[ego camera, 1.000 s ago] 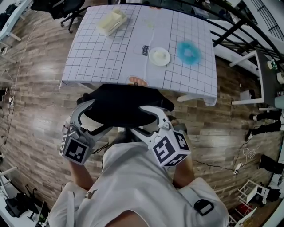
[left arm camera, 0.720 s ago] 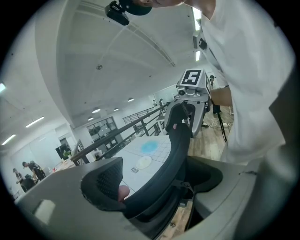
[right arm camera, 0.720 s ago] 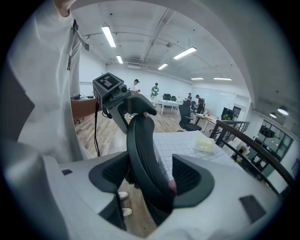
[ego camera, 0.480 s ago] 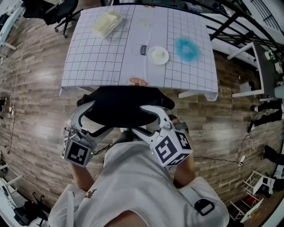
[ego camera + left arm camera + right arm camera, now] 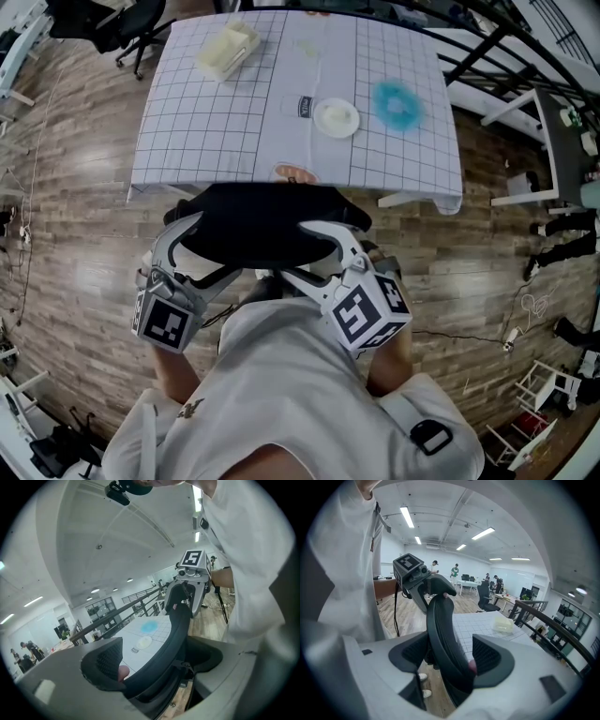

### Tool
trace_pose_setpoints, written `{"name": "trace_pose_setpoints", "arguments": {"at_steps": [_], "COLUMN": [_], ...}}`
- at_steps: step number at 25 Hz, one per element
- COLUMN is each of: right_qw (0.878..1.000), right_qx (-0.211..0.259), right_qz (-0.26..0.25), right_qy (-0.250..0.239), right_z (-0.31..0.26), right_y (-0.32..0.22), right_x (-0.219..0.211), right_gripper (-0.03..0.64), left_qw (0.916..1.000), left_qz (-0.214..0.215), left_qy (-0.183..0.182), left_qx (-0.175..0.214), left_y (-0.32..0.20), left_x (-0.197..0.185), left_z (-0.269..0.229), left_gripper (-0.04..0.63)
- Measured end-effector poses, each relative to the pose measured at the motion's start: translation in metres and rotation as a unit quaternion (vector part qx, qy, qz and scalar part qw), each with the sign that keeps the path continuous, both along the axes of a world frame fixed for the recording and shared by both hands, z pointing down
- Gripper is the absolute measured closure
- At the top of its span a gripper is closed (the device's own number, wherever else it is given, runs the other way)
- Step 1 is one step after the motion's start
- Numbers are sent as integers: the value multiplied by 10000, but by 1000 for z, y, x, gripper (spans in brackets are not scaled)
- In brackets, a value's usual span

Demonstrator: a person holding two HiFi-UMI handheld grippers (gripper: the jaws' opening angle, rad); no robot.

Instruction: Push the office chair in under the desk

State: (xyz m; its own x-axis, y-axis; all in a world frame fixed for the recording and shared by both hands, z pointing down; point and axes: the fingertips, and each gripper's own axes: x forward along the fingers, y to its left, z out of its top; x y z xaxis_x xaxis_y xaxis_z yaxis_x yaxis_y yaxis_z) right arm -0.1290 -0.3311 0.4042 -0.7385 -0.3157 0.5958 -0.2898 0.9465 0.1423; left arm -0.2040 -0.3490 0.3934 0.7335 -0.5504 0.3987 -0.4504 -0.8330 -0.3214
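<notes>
desk (image 5: 234, 122): 12 o'clock, behind the office chair
office chair (image 5: 262, 220): centre, just before desk's near edge
left gripper (image 5: 183, 232): chair back's 9 o'clock end
right gripper (image 5: 317, 232): chair back's 3 o'clock end
plate (image 5: 336, 117): on desk, 1 o'clock

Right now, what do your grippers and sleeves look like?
The left gripper and right gripper are light grey shells with black ribbed pads. Each carries a white cube with black square markers; a black cable hangs from the left one. The shirt is white, short-sleeved.
</notes>
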Motion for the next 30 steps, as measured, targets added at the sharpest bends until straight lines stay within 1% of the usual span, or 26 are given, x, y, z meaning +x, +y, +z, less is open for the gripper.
{"name": "trace_pose_setpoints", "arguments": {"at_steps": [22,25,30], "right_qw": [10000,10000,10000], "right_qx": [30,26,18], "right_qz": [7,20,19], "right_qy": [-27,-29,-57], "right_z": [-1,-1,-2], "right_y": [-15,-17,-20], "right_x": [3,2,1], "right_gripper": [316,316,314], "left_qw": [10000,10000,9999], "left_qz": [-39,8,-63], "left_qy": [-14,49,-86], "left_qx": [-42,-37,-107], "left_y": [-16,-17,-22], "left_x": [2,1,-1], "left_z": [-2,-1,-3], "left_gripper": [175,173,173]}}
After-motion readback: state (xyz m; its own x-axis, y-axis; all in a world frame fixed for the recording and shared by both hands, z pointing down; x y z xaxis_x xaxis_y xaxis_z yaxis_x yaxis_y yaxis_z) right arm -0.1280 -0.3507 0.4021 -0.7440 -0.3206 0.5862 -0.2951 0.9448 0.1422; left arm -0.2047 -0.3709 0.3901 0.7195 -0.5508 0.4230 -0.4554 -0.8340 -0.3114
